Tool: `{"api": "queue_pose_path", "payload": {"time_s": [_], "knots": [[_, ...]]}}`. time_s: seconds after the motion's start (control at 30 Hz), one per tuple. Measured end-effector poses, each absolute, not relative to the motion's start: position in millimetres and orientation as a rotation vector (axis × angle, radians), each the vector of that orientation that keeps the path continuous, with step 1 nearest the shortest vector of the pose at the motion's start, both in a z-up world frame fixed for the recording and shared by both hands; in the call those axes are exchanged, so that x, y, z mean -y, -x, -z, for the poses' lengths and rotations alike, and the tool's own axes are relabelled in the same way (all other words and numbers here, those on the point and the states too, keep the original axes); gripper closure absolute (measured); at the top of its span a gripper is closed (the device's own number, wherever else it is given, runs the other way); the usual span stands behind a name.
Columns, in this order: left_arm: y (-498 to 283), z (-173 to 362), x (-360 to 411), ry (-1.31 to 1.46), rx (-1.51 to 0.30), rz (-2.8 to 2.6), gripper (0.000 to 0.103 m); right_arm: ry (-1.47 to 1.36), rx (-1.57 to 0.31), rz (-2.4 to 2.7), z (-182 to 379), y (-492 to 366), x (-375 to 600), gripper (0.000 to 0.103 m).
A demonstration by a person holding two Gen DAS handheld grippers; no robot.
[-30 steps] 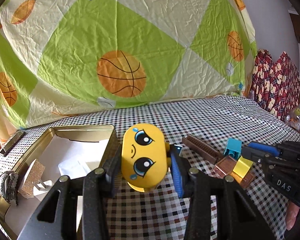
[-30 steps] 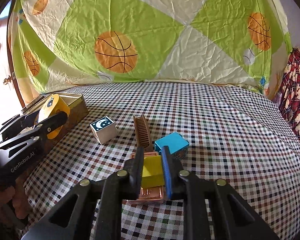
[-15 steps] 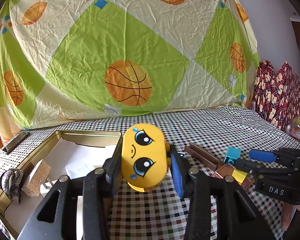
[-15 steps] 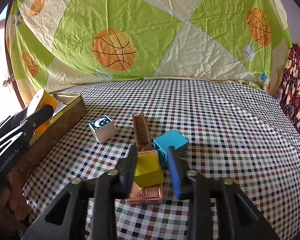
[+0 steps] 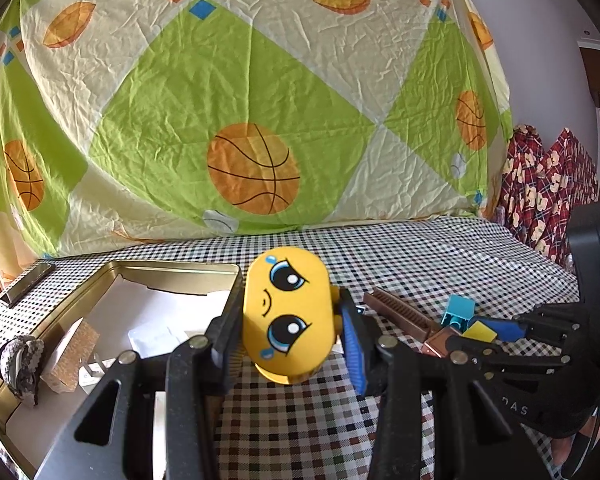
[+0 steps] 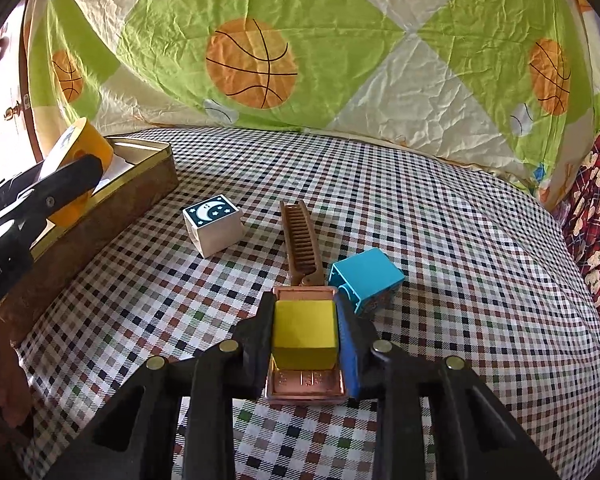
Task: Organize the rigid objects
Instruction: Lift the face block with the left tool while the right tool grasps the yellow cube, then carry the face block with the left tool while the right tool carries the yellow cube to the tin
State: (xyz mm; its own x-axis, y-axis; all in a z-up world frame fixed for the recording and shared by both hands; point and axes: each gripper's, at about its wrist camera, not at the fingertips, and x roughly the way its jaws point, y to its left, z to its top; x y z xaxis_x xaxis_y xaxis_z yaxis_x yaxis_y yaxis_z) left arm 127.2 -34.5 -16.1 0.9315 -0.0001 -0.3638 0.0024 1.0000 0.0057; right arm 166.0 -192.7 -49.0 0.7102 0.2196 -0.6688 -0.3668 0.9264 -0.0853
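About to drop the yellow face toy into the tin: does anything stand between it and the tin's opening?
Nothing visible does. The left gripper holds the yellow face toy beside the gold tin, whose near rim is all that lies between.

Both wrist views look forward, close over the checked cloth; both show the tin.

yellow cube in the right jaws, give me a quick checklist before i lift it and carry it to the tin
1. Right gripper shut on the yellow cube: ok.
2. Cube free of the copper tray under it: cannot tell.
3. Blue block clear of the right jaws: not ok, it sits close against them.
4. Left gripper holding the yellow face toy: ok.
5. Free space in the gold tin: ok.
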Motion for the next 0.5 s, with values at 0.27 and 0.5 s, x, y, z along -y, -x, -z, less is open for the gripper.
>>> {"api": "queue_pose_path", "payload": {"time_s": [0.27, 0.5], "knots": [[-120.2, 14.7, 33.1, -0.001, -0.343, -0.010, 0.061, 0.192, -0.586, -0.333, 34.3, -145.1, 197.3, 0.072], [-114.5, 13.3, 31.6, 0.000, -0.324, -0.015, 0.061, 0.181, -0.514, -0.326, 23.7, -132.8, 200.9, 0.072]]}}
